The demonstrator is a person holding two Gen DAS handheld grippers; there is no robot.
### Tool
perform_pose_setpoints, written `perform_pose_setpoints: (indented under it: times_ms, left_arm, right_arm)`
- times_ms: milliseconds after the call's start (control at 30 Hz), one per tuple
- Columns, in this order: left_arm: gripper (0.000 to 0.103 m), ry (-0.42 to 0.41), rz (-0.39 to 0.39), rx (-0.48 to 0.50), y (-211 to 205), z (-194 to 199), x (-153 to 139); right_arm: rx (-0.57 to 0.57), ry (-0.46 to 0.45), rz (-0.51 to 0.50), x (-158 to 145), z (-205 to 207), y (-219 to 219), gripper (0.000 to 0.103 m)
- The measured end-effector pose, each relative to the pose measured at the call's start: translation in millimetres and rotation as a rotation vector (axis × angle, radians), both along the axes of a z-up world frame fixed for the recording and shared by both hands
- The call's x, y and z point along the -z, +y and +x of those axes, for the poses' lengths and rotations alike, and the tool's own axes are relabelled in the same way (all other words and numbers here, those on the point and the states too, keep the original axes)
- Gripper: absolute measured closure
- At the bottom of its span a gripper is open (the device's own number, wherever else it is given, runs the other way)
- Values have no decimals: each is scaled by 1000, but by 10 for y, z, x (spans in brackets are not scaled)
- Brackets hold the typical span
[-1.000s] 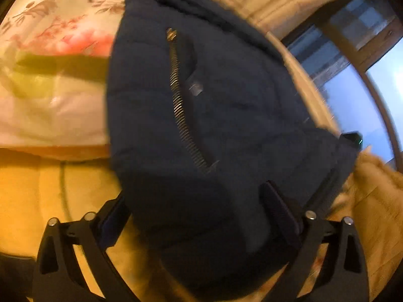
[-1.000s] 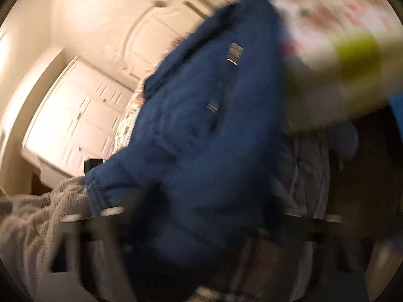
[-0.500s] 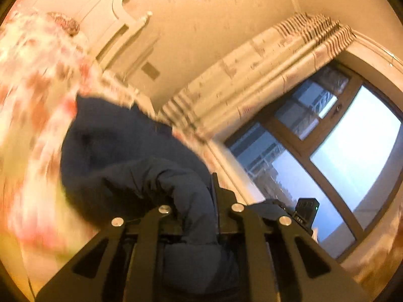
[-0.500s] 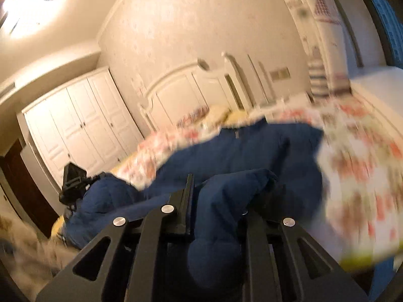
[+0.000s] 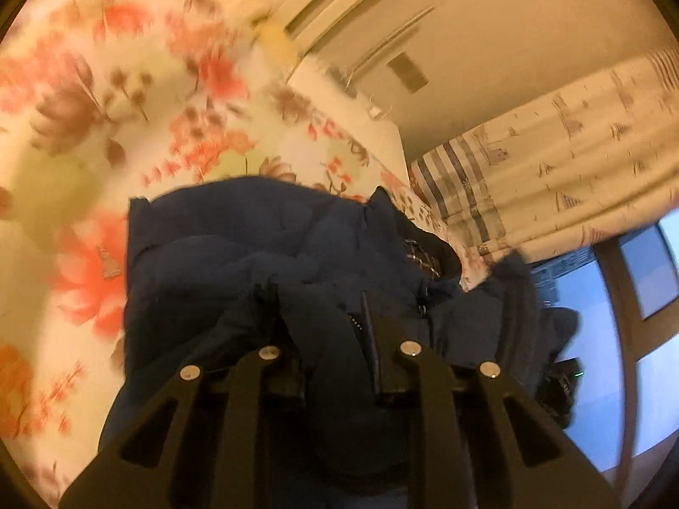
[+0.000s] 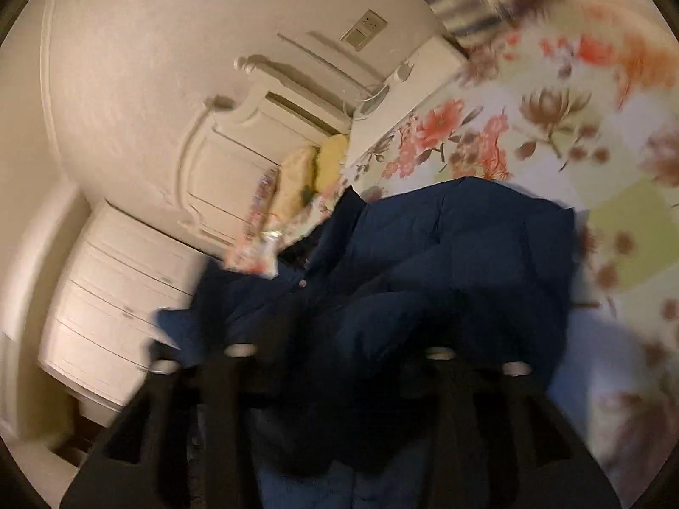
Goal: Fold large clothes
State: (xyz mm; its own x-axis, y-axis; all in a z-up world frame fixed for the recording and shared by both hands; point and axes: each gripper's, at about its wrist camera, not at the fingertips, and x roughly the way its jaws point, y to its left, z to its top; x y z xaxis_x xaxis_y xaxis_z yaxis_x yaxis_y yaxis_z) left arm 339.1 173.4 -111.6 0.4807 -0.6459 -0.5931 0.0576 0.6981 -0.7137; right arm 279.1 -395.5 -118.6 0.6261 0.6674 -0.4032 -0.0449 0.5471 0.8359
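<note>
A dark navy padded jacket [image 5: 263, 254] lies bunched on a floral bedspread [image 5: 127, 97]. My left gripper [image 5: 322, 309] is shut on a fold of the jacket's fabric, which bulges between the fingers. In the right wrist view the same jacket [image 6: 467, 254] lies over the floral bedspread [image 6: 551, 135]. My right gripper [image 6: 343, 339] is shut on another bunch of the jacket. That view is blurred by motion. The fingertips of both grippers are buried in fabric.
A white headboard [image 6: 237, 144] and yellow pillows [image 6: 314, 169] are at the head of the bed. A white wardrobe [image 6: 114, 305] stands beside it. A patterned curtain [image 5: 564, 161] and a window [image 5: 615, 339] are on the other side.
Both grippers closed on the jacket's edge within the last second, lifted it and carried it over the jacket's body toward the headboard. The jacket is now doubled over and more bunched.
</note>
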Motion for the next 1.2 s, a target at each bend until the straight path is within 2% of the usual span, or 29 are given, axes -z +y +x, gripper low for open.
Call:
perform_pose_setpoints:
  times_ms: [33,67,133,200,300,367,467,533,600,667,700,733,900,933,967,1000,1033,1067,1133,1200]
  left_arm:
    - [81,35,-25,15,34,77,35]
    - [81,81,-51,36,74,181,50]
    - [80,134,-45,78,89,298,27]
    - [80,162,26,121,65,306,-148]
    - [78,104,190,137,-8,165,-581]
    - [76,52,229,133,-30,83,-825]
    - [75,57,210,120,28,155,-917]
    - [74,116,165,119,94,262,-848]
    - [73,224,107,122,110,463,-705]
    - [73,258,100,107,157,492,-693]
    - [73,241,106,111,156,458,-750]
    - [72,216,105,119,167,409,-816]
    - [70,82,63,98,386,165,-1206]
    - [59,40,67,60,504,142,-1298]
    - [46,-17,86,-18,638,114,-1400]
    - [16,-52,105,-93,731,88,-1470]
    - [5,-89,132,-174,830,62,-1526]
    - [5,-144,199,-224,854,31,-1578]
    - [4,-205,307,-189,679,-2,-1561]
    - [3,-293,493,-166,317,-108,-1426]
  right_arm:
    - [-9,-12,49,29,31,-45,7]
    - [-10,-31,79,28,44,-90,4]
    - [6,-46,-23,-72,113,-159,4]
    - [6,-60,-136,-196,154,-159,4]
    - [14,-108,-289,-382,140,-130,4]
    - [5,-119,-441,-425,145,-5,4]
    - [-37,-103,-577,-328,253,209,4]
    - [-61,-85,-628,-253,316,314,4]
    - [-85,-69,-719,-211,432,452,4]
    - [-87,-54,-825,-186,512,526,4]
    - [-78,-37,-913,-168,590,583,4]
    - [-77,-30,-946,-145,617,607,4]
    - [-78,19,-1003,70,749,684,4]
    - [-71,25,-1004,109,755,693,4]
    - [-66,27,-1005,131,759,701,4]
    - [-62,29,-1003,156,757,704,4]
    - [-58,33,-999,164,752,711,4]
    - [-56,36,-997,176,756,710,4]
    - [-60,46,-994,190,767,702,4]
    - [-68,58,-981,211,789,687,4]
